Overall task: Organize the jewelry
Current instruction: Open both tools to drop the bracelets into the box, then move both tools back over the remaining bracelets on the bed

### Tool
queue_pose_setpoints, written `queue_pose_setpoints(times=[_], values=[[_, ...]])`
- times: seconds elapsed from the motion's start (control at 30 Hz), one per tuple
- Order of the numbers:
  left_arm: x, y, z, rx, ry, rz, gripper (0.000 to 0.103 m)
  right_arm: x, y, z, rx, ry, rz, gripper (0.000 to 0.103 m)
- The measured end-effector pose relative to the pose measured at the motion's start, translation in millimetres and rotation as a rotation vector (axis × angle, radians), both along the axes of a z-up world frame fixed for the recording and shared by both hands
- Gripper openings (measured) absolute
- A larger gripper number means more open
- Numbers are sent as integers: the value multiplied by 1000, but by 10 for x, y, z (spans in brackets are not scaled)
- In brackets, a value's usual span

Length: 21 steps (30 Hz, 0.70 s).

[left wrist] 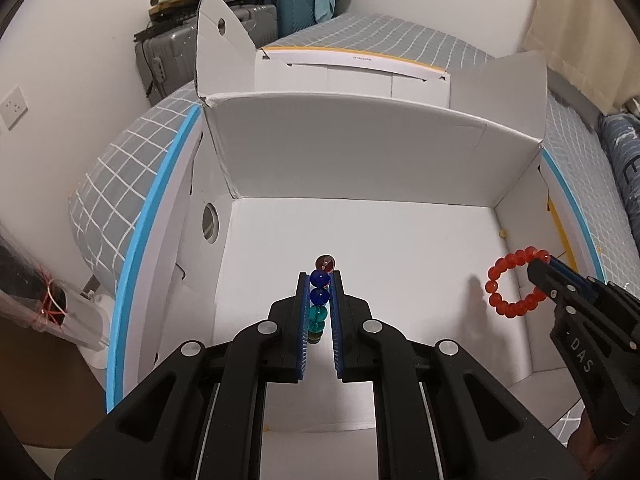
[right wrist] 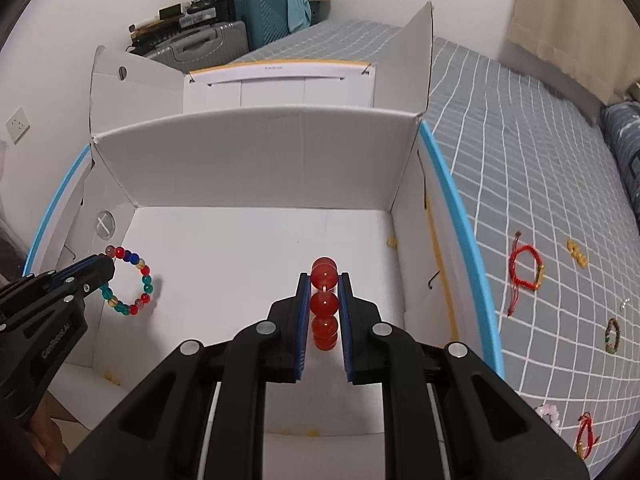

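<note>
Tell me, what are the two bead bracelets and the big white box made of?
The red bracelet, shut in the right gripper, looks like glossy glass or plastic: its beads carry bright highlights. The multicolored bracelet, shut in the left gripper, looks like clear glass or plastic, since light passes through its beads. The white box looks like matte cardboard, with folded flaps and creases.

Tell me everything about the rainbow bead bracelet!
The rainbow bead bracelet is a ring of round, glassy-looking beads in red, blue, teal and amber. The left gripper pinches it at one side with jaws shut on the beads, so the loop hangs freely over the floor of the white cardboard box, near its left wall.
</note>
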<state>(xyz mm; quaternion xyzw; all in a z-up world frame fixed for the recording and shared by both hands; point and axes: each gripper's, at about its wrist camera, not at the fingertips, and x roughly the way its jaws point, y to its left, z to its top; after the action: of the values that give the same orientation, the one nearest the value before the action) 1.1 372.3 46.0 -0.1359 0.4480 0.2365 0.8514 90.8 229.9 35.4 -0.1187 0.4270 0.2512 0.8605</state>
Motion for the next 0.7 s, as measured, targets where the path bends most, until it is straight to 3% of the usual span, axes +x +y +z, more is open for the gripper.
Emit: queue_pose_setpoints(times=[0.17,0.23,0.3,0.4,0.5,0.57,0.7], values=[[1,16,10,-5,1,6,12,-11,29,-22,-3,12,10,14],[-10,17,24,-3,2,8,20,-29,34,2,-2,8,16,17],[-26,-4,51,5,-2,10,43,-40,18,38,5,6,16,39],[-69,-58,143,24,-28,7,62,-75,-45,140,24,-30,6,60],[-111,-129,243,40,-59,-1,83,-103,-116,250,37,-59,1,75],[-137,-190,315,64,-83,-8,95,-119,-190,348,46,-76,4,79],[-153,-286,416,70,-114,-15,97,-143,-382,589,46,-146,-3,92]])
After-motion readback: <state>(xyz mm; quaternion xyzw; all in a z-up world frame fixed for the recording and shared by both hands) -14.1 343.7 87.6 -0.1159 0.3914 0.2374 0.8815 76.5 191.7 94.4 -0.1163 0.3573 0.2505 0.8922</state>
